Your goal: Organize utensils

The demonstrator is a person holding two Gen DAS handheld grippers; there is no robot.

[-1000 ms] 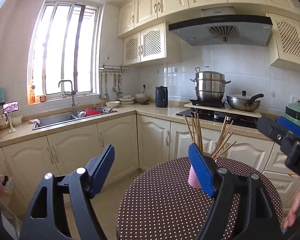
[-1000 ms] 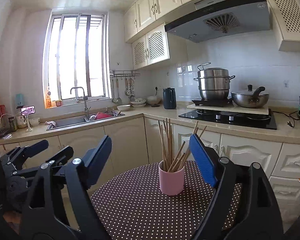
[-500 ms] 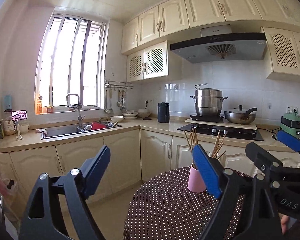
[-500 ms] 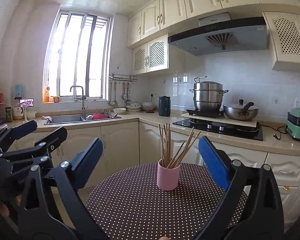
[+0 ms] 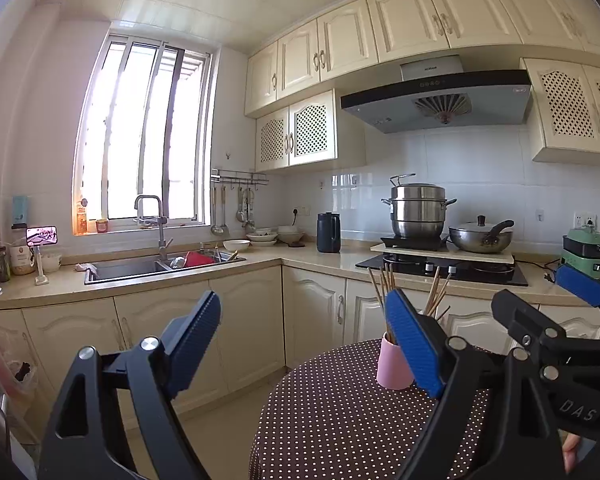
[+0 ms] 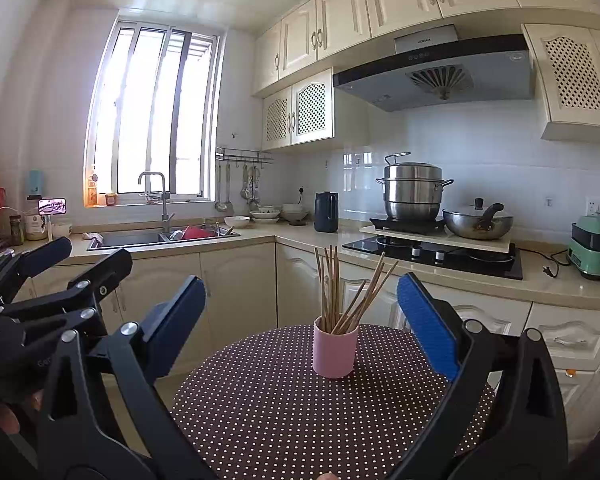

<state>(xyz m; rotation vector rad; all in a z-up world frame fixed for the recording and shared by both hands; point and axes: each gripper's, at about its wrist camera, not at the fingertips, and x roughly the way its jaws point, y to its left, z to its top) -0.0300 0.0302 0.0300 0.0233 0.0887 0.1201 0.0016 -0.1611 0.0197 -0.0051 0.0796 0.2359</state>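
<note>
I see a pink cup (image 6: 335, 350) holding a bundle of wooden chopsticks (image 6: 342, 292) upright on a round table with a brown polka-dot cloth (image 6: 284, 412); the cup sits ahead of my right gripper (image 6: 302, 320), centred in the gap between its blue pads, well clear of both; those jaws have just been opening and stand wide apart, gripping nothing; my left gripper (image 5: 302, 340) is also spread and empty, with the cup just behind its right pad; nothing lies between cup and claws; behind are cream cabinets (image 6: 236, 292), a sink (image 6: 128, 239), a steel steamer pot (image 6: 414, 192) and a wok (image 6: 478, 226).
</note>
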